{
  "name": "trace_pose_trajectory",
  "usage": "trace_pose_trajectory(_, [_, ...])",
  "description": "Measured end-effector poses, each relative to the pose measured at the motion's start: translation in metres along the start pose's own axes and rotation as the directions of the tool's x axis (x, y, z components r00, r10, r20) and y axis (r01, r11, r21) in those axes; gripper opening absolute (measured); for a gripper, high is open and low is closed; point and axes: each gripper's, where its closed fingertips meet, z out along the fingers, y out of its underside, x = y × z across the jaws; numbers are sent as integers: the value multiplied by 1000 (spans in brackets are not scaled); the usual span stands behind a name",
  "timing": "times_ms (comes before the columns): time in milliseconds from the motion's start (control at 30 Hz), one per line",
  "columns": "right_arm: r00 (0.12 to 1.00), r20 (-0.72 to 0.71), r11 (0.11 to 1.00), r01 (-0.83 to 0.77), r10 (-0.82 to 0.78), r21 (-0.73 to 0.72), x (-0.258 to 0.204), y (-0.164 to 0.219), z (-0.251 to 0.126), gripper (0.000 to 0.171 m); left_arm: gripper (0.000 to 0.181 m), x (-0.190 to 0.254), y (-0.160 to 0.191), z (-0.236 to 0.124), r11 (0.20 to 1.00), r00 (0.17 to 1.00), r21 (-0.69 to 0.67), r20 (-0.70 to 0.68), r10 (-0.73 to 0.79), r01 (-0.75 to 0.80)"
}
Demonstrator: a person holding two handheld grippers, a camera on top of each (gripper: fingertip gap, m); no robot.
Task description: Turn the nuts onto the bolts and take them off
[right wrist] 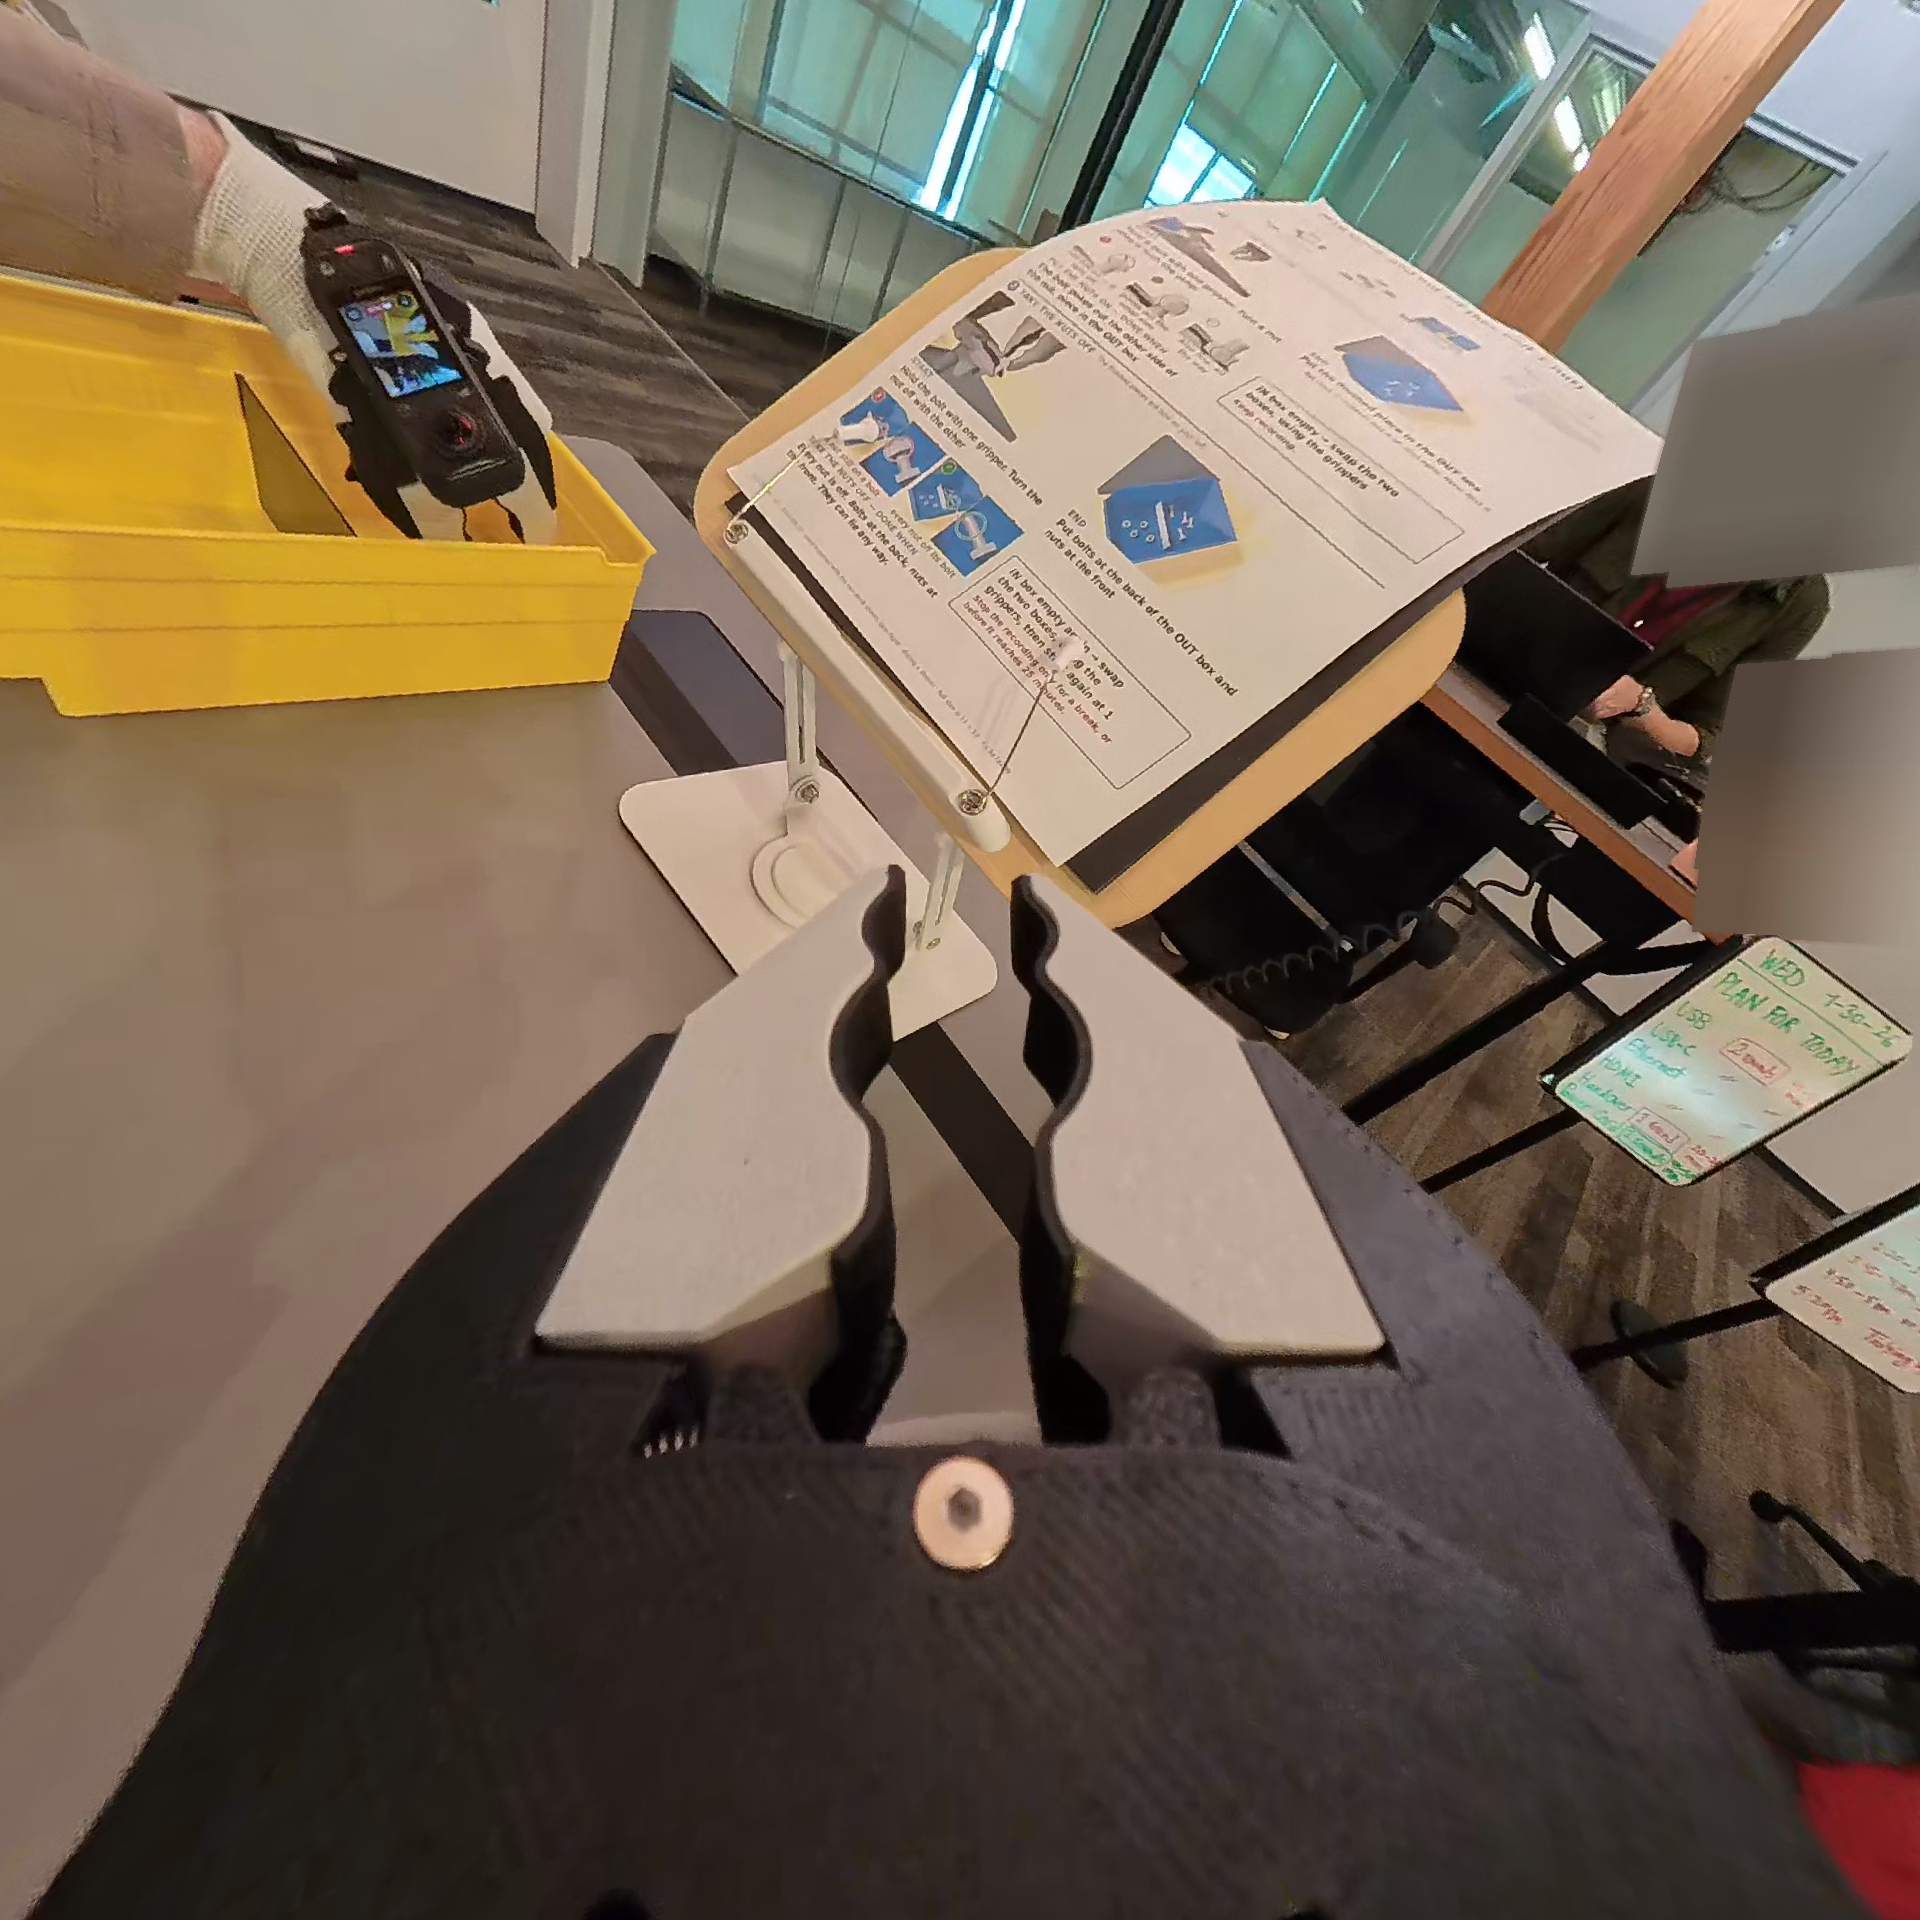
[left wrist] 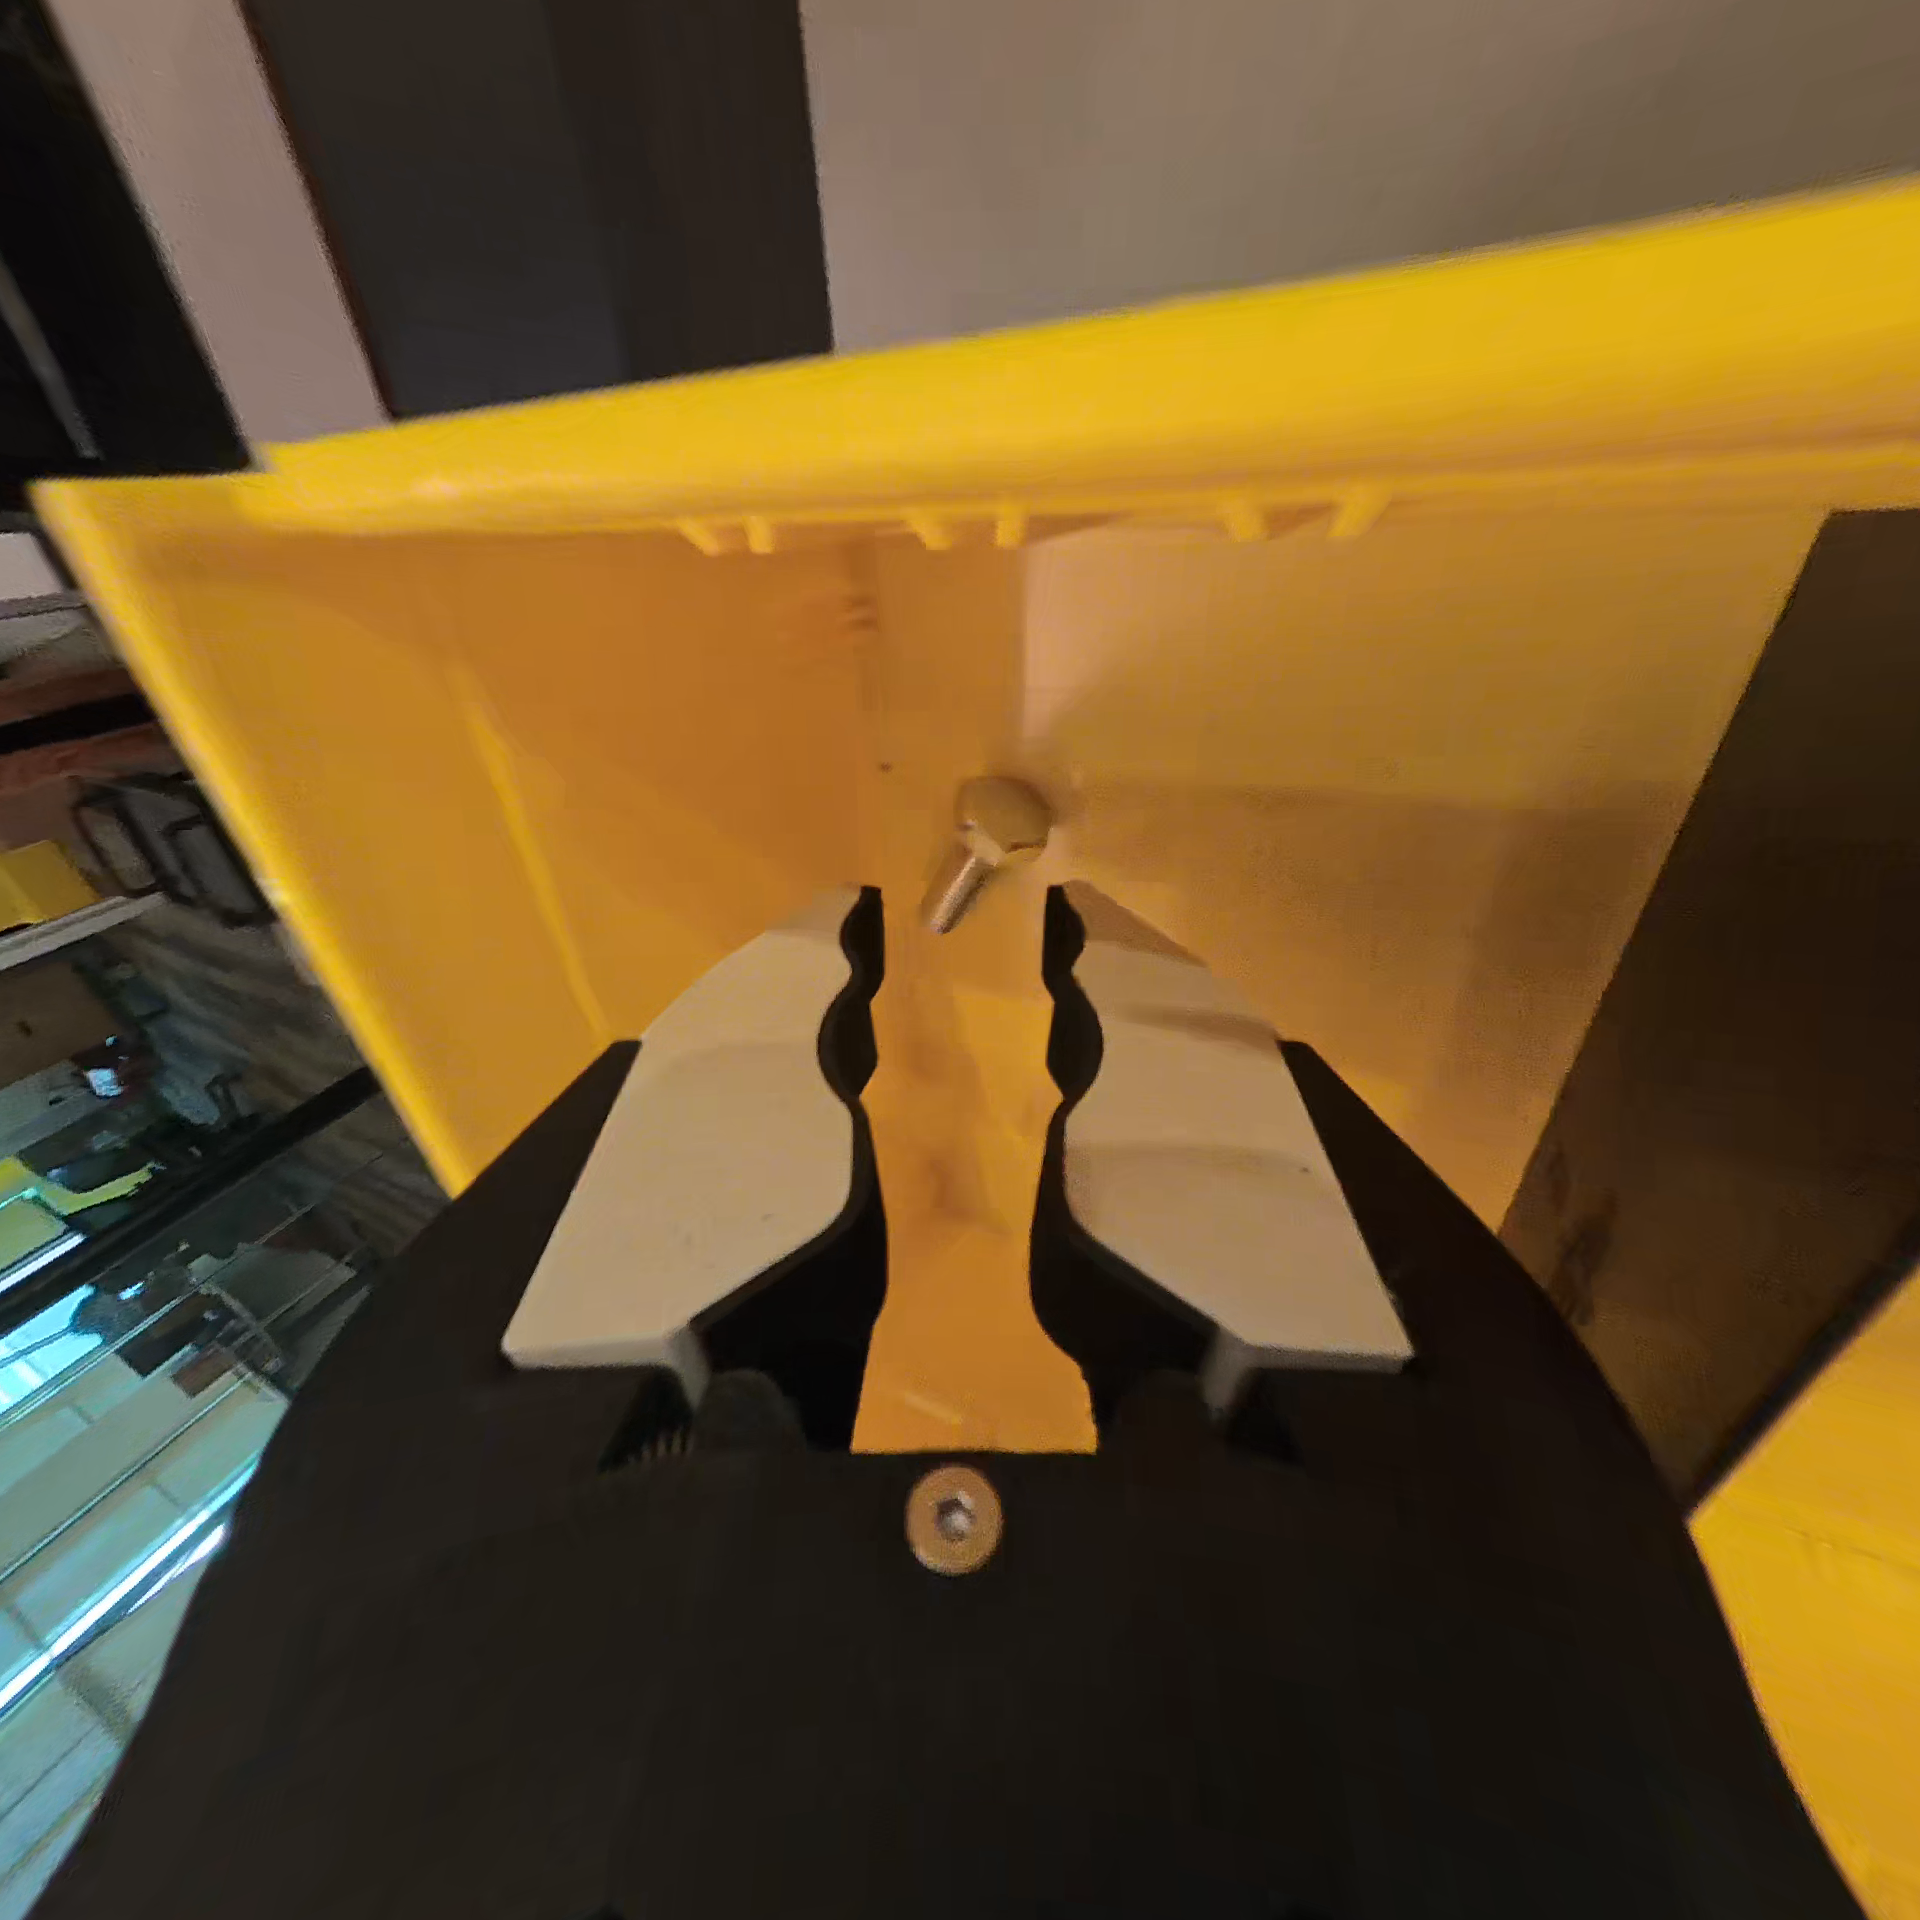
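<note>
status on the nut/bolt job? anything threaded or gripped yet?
Done: nothing visible; no nut shows in either view. In hand: the left gripper is open inside the yellow bin, its tips just short of a lone bolt lying in the bin. The right gripper is open and empty above the grey table, facing the paper stand. Left: grasp the bolt, find a nut, thread it, remove it.

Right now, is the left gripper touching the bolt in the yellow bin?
Apart. The left wrist view shows the left gripper open, with the bolt lying on the yellow bin floor just beyond the fingertips; yellow shows between it and both.
</note>
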Motion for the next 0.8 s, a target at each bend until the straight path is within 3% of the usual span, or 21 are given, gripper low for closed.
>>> trace_pose_trajectory(100, [1000,-1,1000,-1,1,-14,1,5,3,18,29,4,8,15,999,998,-36,-40,39,-40])
trace_pose_trajectory(133, [1000,0,1000,-2,2,-16,1,6,4,18,21,5,7,17,999,998,-24,-52,34,-36])
trace_pose_trajectory(433, [1000,26,1000,0,1,-13,-4,7,10,18,10,0,2,22,999,999,32,-47,-5,7])
trace_pose_trajectory(800, [999,37,1000,12,-12,15,-10,-1,11,18,10,-1,3,-3,963,976,164,-9,-218,216])
